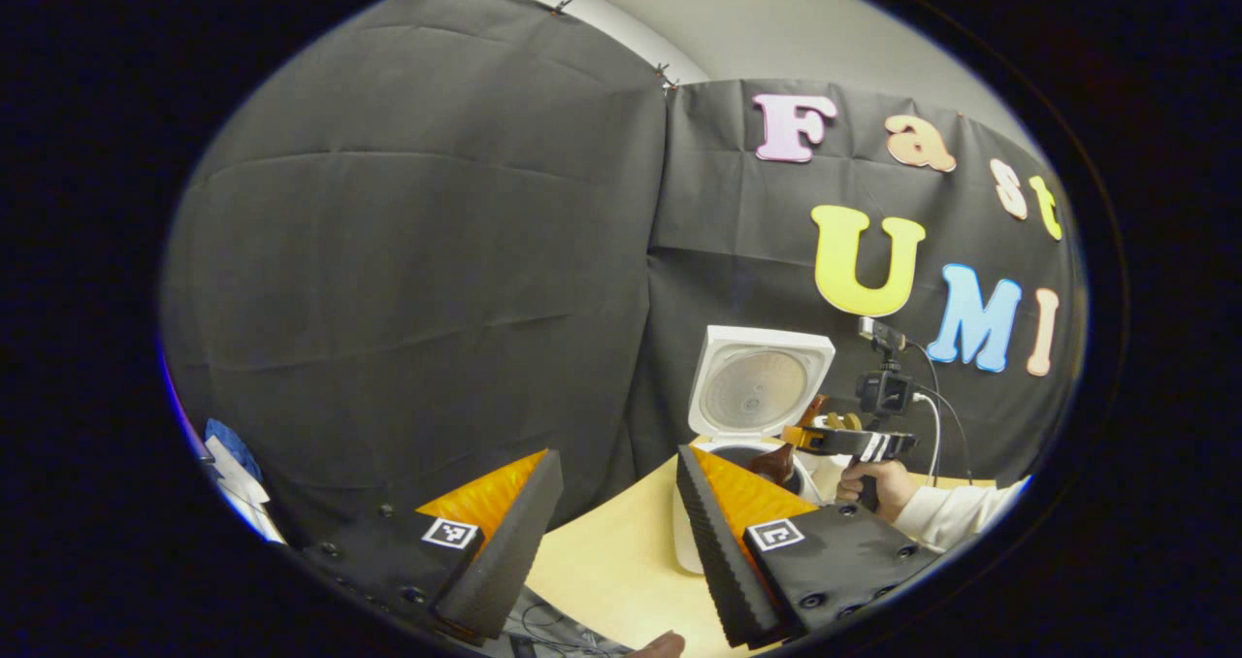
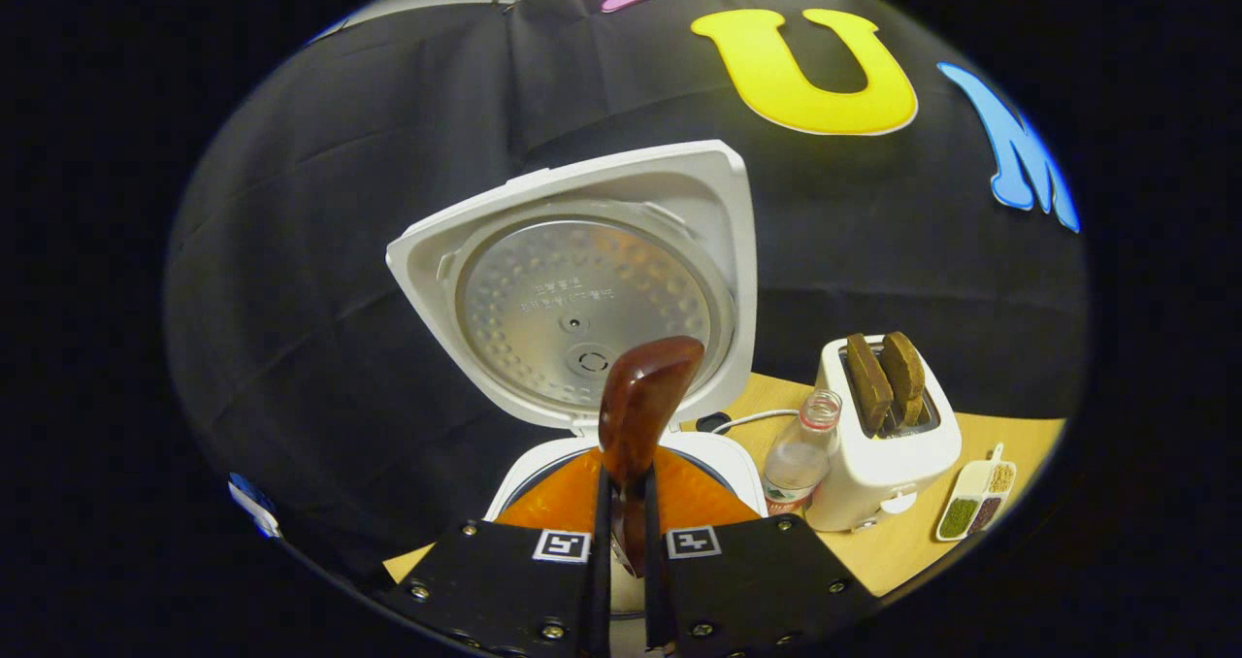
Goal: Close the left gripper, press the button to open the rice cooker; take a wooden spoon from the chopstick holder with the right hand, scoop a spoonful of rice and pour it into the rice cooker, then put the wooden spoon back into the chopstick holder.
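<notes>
The place was a staged recording booth dressed as a kitchen corner, not a real home. Creased black cloth (image 1: 437,250) pinned up with clips formed the walls, with a plain pale wall (image 1: 805,27) above it at the far side. On a light wooden table (image 2: 902,542) stood kitchen goods: a white rice cooker with its lid raised (image 2: 582,279), a white two-slot toaster holding brown slices (image 2: 888,435) to its right, a clear plastic bottle (image 2: 800,454) between them, and a small divided dish of grains (image 2: 975,503) at the far right
</notes>
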